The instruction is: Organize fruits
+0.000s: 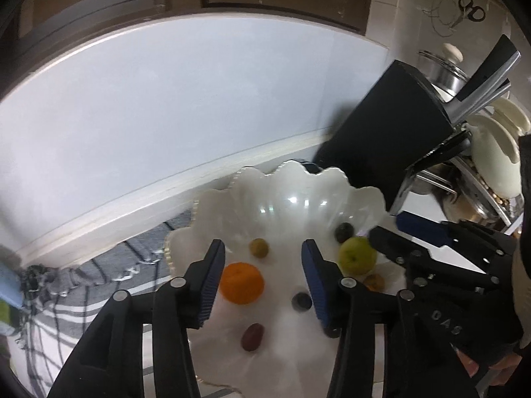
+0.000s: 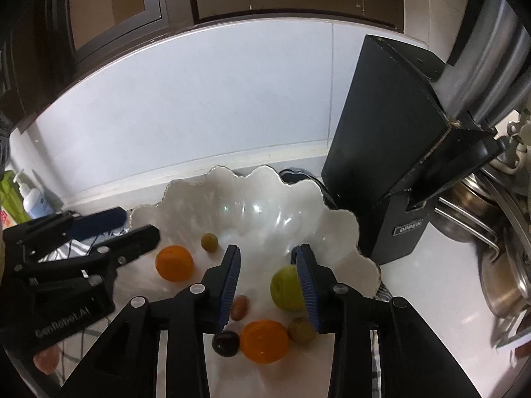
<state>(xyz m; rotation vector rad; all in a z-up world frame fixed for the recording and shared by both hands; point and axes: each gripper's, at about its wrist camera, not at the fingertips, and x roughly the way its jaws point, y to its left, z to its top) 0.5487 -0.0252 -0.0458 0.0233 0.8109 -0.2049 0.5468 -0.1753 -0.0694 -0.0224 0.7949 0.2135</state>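
A white scalloped bowl stands on the counter and holds fruit. In the left wrist view an orange, a green grape, a dark grape, a green apple, another dark grape and a red grape lie in it. My left gripper is open and empty above the bowl, beside the orange. My right gripper is open and empty above the bowl, its right finger in front of the green apple. Two oranges show in the right wrist view.
A black knife block stands right behind the bowl. Steel pots and a dish rack are at the right. A checked cloth lies under the bowl. A soap bottle stands at the far left.
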